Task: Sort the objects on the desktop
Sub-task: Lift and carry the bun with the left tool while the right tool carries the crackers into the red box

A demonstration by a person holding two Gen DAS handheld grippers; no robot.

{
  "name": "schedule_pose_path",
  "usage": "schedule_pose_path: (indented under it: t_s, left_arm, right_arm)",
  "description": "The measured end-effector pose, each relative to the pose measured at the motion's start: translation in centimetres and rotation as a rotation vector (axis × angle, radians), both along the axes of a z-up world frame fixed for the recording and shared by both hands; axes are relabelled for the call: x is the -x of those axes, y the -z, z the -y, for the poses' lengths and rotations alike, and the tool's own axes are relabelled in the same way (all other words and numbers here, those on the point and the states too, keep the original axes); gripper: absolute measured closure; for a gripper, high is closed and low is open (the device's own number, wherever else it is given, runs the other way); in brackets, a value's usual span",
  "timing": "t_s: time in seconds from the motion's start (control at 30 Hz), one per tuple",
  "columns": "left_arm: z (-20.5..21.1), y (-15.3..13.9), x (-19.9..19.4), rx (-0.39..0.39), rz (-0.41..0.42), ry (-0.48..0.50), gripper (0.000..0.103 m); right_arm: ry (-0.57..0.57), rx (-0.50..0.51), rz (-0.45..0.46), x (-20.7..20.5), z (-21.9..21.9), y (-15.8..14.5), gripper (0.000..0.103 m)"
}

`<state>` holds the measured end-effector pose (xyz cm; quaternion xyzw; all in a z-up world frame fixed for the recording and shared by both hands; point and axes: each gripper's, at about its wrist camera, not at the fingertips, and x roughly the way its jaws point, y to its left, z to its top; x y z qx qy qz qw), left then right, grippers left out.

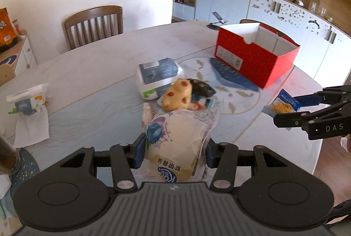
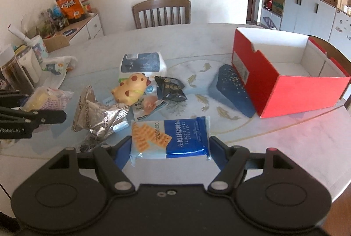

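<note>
My left gripper (image 1: pixel 174 148) is shut on a clear packet with a pale bun and a blueberry picture (image 1: pixel 175 139), held above the table; the same packet (image 2: pixel 47 97) shows at the left of the right wrist view. My right gripper (image 2: pixel 170 146) is shut on a blue soda biscuit pack (image 2: pixel 171 137), also lifted; that pack (image 1: pixel 282 103) appears at the right of the left wrist view. On the table lie a yellow spotted toy (image 2: pixel 129 91), a black snack packet (image 2: pixel 170 88), a silver foil packet (image 2: pixel 96 119) and a tissue pack (image 2: pixel 141 63). An open red box (image 2: pixel 283 84) stands at the right.
A dark blue speckled wedge (image 2: pixel 230 91) leans by the red box. A crumpled white bag (image 1: pixel 29 102) lies at the table's left. A wooden chair (image 2: pixel 161 12) stands behind the table. Bottles and jars (image 2: pixel 19 69) crowd the left edge; cabinets (image 1: pixel 274 5) line the back.
</note>
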<state>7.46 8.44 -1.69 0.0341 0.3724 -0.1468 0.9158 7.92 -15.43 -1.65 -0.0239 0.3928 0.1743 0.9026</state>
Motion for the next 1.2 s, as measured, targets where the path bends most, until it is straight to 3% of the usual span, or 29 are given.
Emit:
schedule_pose_path:
  t_s: [0.4,1.2]
  left_arm:
    - [4.6,-1.4,-0.9,-0.008,0.012,0.014,0.053]
    - [17.6,-3.4,-9.2,-0.006,0.022,0.02,0.053]
  right_arm:
    - [-0.003,-0.002,0.028,-0.6,2.9,-2.4,0.03]
    - [-0.077,-0.02,0.021,-10.3,13.5,-4.1,0.03]
